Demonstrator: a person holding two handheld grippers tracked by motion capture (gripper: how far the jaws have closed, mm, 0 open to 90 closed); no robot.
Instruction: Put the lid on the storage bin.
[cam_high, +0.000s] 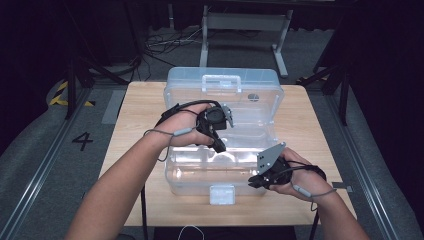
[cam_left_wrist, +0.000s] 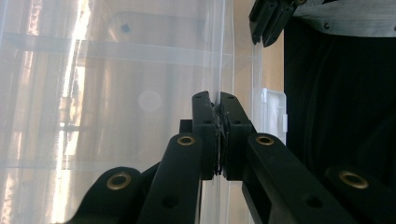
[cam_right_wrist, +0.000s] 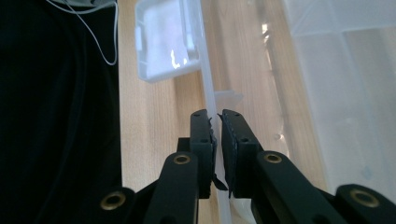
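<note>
My left gripper (cam_high: 218, 146) pinching the rim of the clear plastic storage box (cam_high: 223, 100) lying open mid-table (cam_high: 137, 105), my right gripper (cam_high: 256, 182) clamped on the box's front edge beside its white latch (cam_high: 221, 194), both jaw pairs pressed tight on the thin plastic wall.

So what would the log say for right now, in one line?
scene: clear box open on table | left gripper: shut on box wall | right gripper: shut on front rim | latch: hanging loose
</note>
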